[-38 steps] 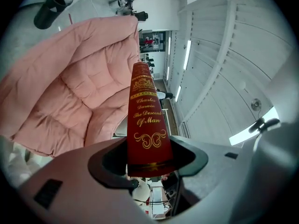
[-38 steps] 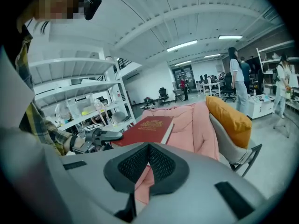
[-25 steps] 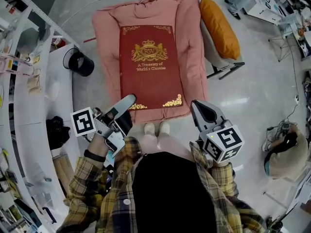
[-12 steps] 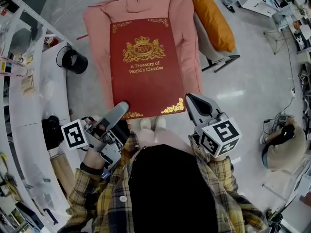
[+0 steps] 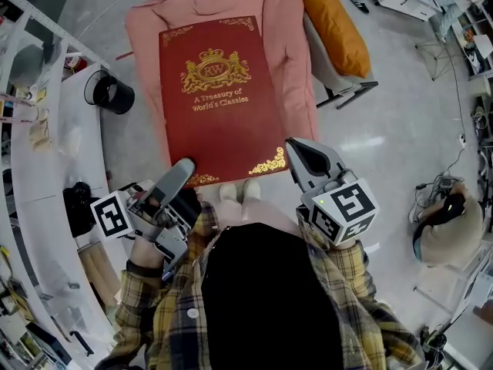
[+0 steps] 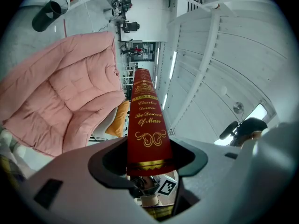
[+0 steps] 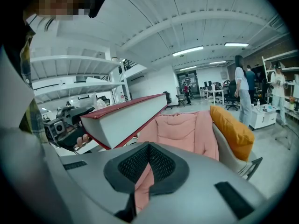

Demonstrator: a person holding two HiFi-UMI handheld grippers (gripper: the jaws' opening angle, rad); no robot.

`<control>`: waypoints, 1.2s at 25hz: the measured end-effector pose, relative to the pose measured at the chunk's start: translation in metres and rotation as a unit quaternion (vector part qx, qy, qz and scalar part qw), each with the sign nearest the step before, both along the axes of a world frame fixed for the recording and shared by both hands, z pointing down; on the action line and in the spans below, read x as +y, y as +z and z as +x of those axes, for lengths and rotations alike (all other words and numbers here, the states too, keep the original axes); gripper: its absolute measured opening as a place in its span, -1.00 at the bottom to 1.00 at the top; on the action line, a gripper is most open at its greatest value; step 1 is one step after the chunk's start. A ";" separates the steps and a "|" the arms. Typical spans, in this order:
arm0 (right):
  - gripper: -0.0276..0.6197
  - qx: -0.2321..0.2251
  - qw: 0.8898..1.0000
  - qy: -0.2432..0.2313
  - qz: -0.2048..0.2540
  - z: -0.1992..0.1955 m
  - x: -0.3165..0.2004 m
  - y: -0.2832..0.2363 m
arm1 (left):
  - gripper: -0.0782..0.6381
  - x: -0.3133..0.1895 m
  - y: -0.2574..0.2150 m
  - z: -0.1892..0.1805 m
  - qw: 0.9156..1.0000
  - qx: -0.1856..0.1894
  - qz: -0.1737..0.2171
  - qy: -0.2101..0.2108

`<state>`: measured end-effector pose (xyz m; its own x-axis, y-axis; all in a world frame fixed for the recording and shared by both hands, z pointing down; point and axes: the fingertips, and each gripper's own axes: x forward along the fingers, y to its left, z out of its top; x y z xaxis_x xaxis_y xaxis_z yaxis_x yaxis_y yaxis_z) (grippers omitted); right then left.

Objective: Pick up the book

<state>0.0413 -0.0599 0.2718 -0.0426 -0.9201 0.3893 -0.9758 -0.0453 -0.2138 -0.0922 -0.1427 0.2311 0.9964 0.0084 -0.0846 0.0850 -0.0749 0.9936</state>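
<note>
A big red book (image 5: 219, 91) with gold print hangs over a pink cushioned seat (image 5: 289, 45). My left gripper (image 5: 183, 168) is shut on its near left corner at the spine. In the left gripper view the gold-lettered spine (image 6: 145, 120) runs straight out from between the jaws of the left gripper (image 6: 147, 160). My right gripper (image 5: 296, 151) is beside the near right corner, shut and holding nothing. In the right gripper view the book's page edge (image 7: 126, 118) is up and to the left of the right gripper (image 7: 148, 148), with the pink seat (image 7: 187, 129) beyond.
An orange pillow (image 5: 335, 25) leans on the seat's right side. A black bin (image 5: 110, 95) stands on the floor to the left, next to curved white shelving (image 5: 46, 168). My feet (image 5: 239, 191) are just below the book's near edge. People (image 7: 242, 85) stand far off to the right.
The book has come up off the cushion in my left gripper and looks larger, shifted left in the head view. The right gripper has stayed by the near right corner.
</note>
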 end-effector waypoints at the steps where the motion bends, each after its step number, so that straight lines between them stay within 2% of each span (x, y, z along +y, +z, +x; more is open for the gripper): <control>1: -0.87 0.000 1.000 -0.002 0.000 0.000 -0.001 0.000 | -0.08 -0.001 0.000 0.000 1.000 0.001 0.000 0.001; 9: -0.87 0.002 1.000 -0.008 -0.007 -0.021 -0.033 -0.006 | -0.08 -0.034 -0.013 -0.017 1.000 0.014 -0.002 0.005; 21: -0.88 0.009 0.999 -0.031 -0.012 -0.021 -0.026 0.001 | -0.08 -0.031 -0.014 -0.016 1.000 0.010 0.002 0.009; 30: -0.88 0.008 0.999 -0.036 -0.012 -0.021 -0.021 0.006 | -0.08 -0.034 -0.015 -0.017 1.000 0.014 0.006 -0.003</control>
<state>0.0204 -0.0813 0.2776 -0.1021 -0.9051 0.4128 -0.9799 0.0200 -0.1986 -0.1095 -0.1768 0.2156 0.9937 0.0040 -0.1116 0.1115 -0.0868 0.9900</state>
